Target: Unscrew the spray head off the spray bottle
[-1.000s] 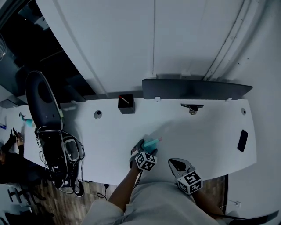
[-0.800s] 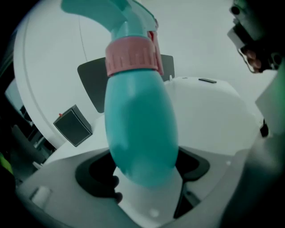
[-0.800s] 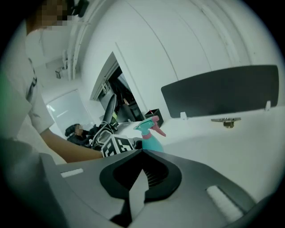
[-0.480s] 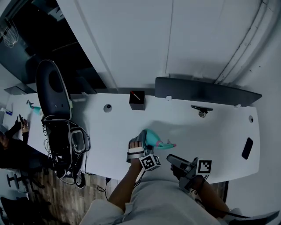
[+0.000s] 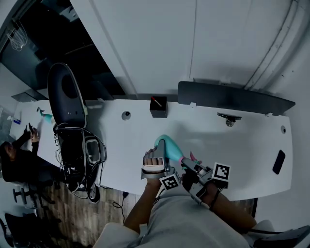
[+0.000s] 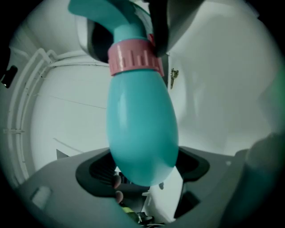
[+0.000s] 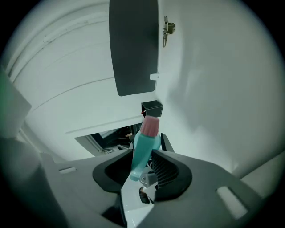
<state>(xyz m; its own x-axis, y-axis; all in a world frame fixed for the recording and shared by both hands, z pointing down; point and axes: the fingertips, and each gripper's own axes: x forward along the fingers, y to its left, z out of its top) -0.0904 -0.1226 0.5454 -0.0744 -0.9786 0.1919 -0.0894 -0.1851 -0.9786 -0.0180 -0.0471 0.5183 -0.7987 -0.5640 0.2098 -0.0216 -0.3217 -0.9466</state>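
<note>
Centrally, low in the head view, the spray bottle (image 5: 166,144) is held off the white table (image 5: 242,145), tilted with its rounded base toward the upper left and its head toward the lower right. Its body is seen as smooth, glossy teal plastic, egg-shaped, narrowing to a pink collar (image 6: 136,55) cut with fine vertical ribs. Beyond the collar the teal spray head (image 6: 107,13) bends off to the upper left of the left gripper view. The left gripper (image 6: 142,168) is clamped wide around the fat lower end of the body, with its dark pads (image 6: 91,171) pressed to either side. The right gripper (image 7: 141,167) has just been closing its jaws, and a slim teal part of the spray head with a tapered pink tip (image 7: 150,126) is caught between them at a middling width. Black-and-white square patterns are carried on the marker cubes (image 5: 221,172) at lower centre of the head view. Further up the table a small black box (image 5: 158,106) with a red mark is set near a long dark flat panel (image 5: 232,99). A black slab (image 5: 278,162) lies toward the table's right edge, and a black chair (image 5: 68,97) stands at the left.
</note>
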